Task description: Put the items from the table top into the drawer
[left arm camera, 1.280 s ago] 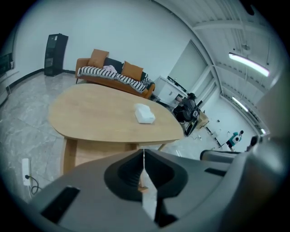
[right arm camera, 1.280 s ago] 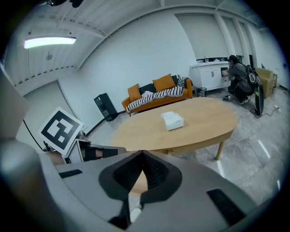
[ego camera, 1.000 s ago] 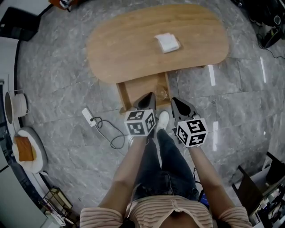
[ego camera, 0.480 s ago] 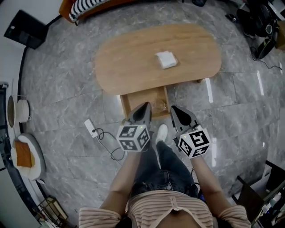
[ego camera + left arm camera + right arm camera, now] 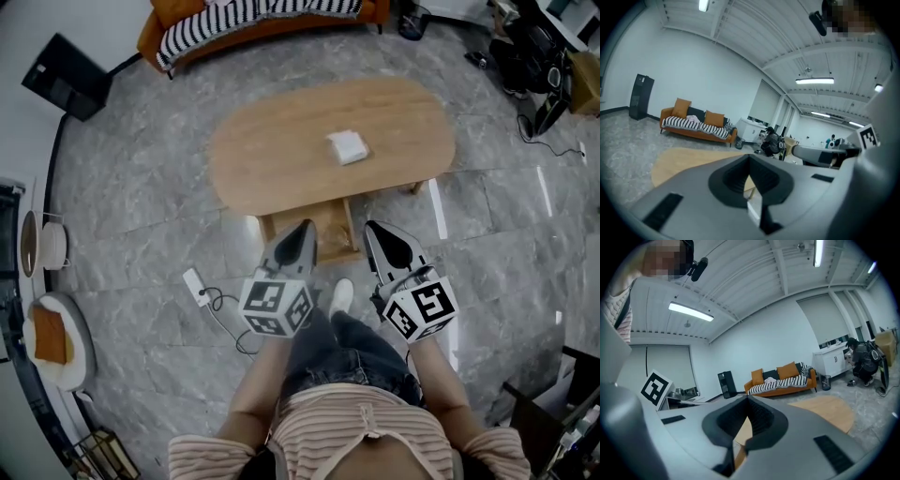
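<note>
Two sets of jaws pressed together on nothing: left gripper [image 5: 302, 232] and right gripper [image 5: 377, 232] side by side over the open drawer [image 5: 336, 225], likely pulled out to receive. Out on the table [image 5: 272, 159], well beyond both, one white napkin [image 5: 347, 146], not yet reached.

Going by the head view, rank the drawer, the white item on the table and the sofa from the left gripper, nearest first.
1. The drawer, open, right beside the left gripper.
2. The white item, farther ahead on the table.
3. The sofa, beyond the table.
</note>
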